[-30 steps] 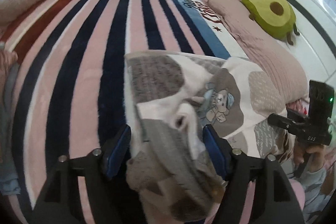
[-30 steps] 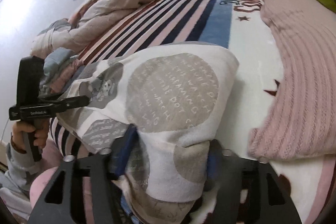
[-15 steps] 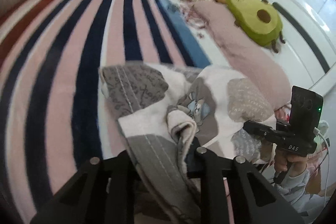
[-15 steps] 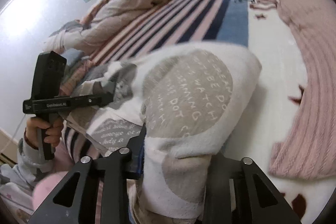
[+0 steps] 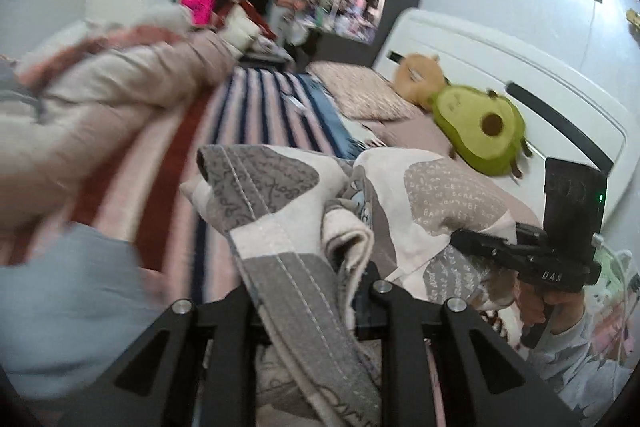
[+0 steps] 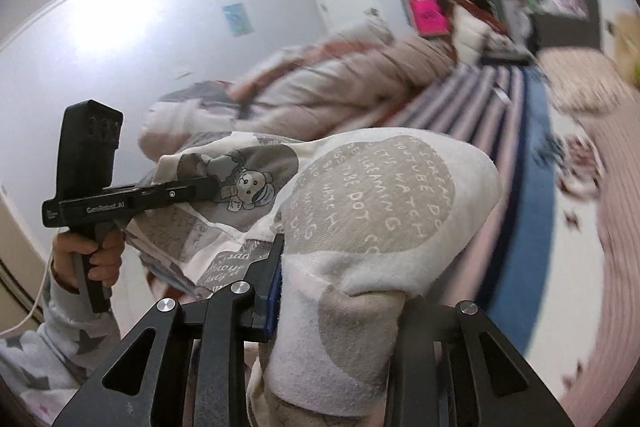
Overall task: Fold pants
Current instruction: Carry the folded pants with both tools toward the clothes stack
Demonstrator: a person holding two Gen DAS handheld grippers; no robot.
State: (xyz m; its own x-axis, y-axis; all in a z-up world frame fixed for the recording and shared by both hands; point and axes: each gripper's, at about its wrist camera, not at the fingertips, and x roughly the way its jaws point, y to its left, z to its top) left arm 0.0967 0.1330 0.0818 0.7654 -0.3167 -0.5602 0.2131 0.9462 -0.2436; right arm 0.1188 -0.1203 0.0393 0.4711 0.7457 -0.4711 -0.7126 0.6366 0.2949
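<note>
Stretching pants between both tools: left gripper pinches grey waistband end, right gripper pinches other end; long axis spans them, above striped blanket.

The pants are soft, matt fleecy cloth. The striped blanket looks plush, perhaps fleece. The left gripper is matt black plastic with shiny metal screws.

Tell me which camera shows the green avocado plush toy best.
The left wrist view. The green avocado plush toy lies there whole and fairly sharp, by the white headboard. In the right wrist view only a blurred green sliver shows at the right edge.
</note>
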